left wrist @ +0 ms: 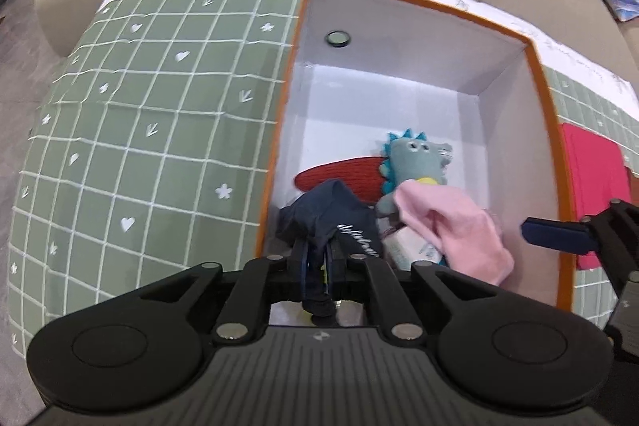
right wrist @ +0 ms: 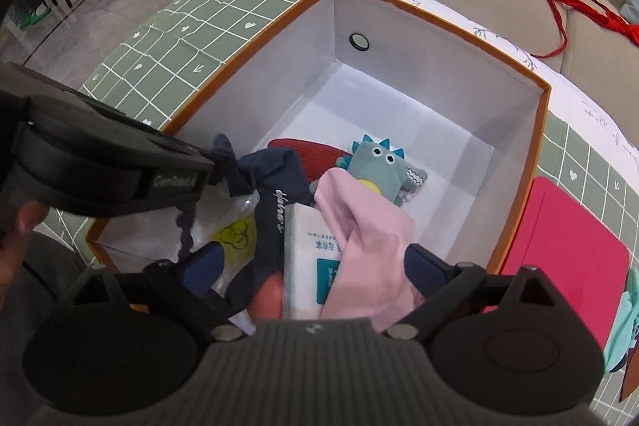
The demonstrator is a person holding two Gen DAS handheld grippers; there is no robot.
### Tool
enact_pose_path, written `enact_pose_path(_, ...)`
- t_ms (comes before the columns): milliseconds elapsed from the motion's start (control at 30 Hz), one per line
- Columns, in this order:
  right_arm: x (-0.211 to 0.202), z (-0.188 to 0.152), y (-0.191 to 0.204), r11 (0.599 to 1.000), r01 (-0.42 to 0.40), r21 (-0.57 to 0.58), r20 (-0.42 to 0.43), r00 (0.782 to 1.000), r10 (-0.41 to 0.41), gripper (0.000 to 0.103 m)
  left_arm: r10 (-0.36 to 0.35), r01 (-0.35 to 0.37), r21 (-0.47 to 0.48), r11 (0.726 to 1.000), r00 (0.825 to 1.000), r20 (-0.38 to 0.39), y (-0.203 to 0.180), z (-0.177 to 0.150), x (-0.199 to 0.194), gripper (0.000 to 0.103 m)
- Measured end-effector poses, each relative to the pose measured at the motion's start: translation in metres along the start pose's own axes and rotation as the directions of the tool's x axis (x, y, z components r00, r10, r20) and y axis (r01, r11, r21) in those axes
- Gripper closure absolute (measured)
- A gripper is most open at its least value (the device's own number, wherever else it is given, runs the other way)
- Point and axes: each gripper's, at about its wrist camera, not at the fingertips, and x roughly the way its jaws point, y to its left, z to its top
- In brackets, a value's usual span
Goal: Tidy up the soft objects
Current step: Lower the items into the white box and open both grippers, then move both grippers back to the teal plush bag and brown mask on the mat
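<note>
Left wrist view: the left hand-held gripper (left wrist: pixel 317 266) is nearly pressed together, seemingly pinching the navy cloth (left wrist: pixel 331 214) just over the box (left wrist: pixel 543 130). The right hand-held gripper (right wrist: pixel 315 266) hangs spread above the pink cloth (right wrist: pixel 359 226). Farther in lies the dinosaur (right wrist: pixel 379 166).

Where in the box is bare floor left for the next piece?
The far half of the box is bare, from the dinosaur to the far wall. The near end is crowded: navy cloth, pink cloth and a packet.
</note>
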Motion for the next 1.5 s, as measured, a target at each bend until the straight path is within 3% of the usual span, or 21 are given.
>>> enact_pose_path(33,-0.001,0.0,-0.001,1.0,-0.004,0.006,0.001,1.0,0.004,0.008,-0.02,0.02,0.016,1.0,1.0,0.005,-0.002,0.0,-0.001,0.077)
enact_pose_path(100,-0.002,0.0,-0.001,1.0,-0.012,0.01,0.001,1.0,0.012,0.008,-0.043,0.042,0.031,0.999,0.999,0.034,-0.004,0.001,-0.006,0.042)
enact_pose_path(200,-0.006,0.0,-0.001,1.0,-0.006,0.008,0.013,1.0,0.006,0.008,-0.054,0.05,0.038,0.998,0.994,0.092,-0.007,0.003,-0.015,0.028)
enact_pose_path(300,-0.012,0.001,0.0,1.0,0.002,0.004,0.046,0.999,-0.002,0.008,-0.134,0.133,0.016,0.991,0.987,0.092,-0.006,0.007,-0.019,0.016)
enact_pose_path(367,-0.017,0.0,0.001,1.0,-0.004,0.0,0.056,0.998,0.004,0.008,-0.162,0.162,0.006,0.987,0.983,0.086,-0.006,0.009,-0.02,0.016)
enact_pose_path(600,-0.039,0.003,0.002,1.0,0.003,-0.01,0.107,0.994,-0.002,0.008,-0.085,0.085,0.002,0.996,0.995,0.053,-0.012,0.011,-0.027,0.015)
enact_pose_path(733,-0.062,0.003,-0.007,1.0,-0.028,0.013,0.153,0.988,0.025,0.008,-0.148,0.15,-0.021,0.988,0.984,0.099,-0.01,0.018,-0.047,0.014)
enact_pose_path(933,-0.101,-0.001,-0.036,0.997,-0.005,0.082,0.228,0.974,-0.014,0.008,-0.201,0.206,-0.017,0.978,0.969,0.144,-0.03,0.031,-0.075,0.014)
enact_pose_path(1100,-0.134,-0.016,-0.083,0.982,0.034,0.184,0.276,0.957,-0.085,0.008,-0.201,0.195,0.051,0.98,0.963,0.18,-0.073,0.037,-0.088,0.014)
enact_pose_path(1167,-0.146,-0.028,-0.106,0.974,0.032,0.224,0.284,0.954,-0.097,0.008,-0.18,0.177,0.03,0.984,0.961,0.209,-0.089,0.036,-0.088,0.014)
enact_pose_path(1333,-0.17,-0.076,-0.173,0.925,0.046,0.377,0.301,0.939,-0.169,0.007,-0.27,0.268,0.037,0.963,0.943,0.197,-0.132,0.035,-0.076,0.014)
enact_pose_path(1500,-0.174,-0.118,-0.234,0.851,0.079,0.519,0.274,0.928,-0.253,0.007,-0.369,0.362,0.078,0.929,0.923,0.113,-0.192,0.034,-0.053,0.014)
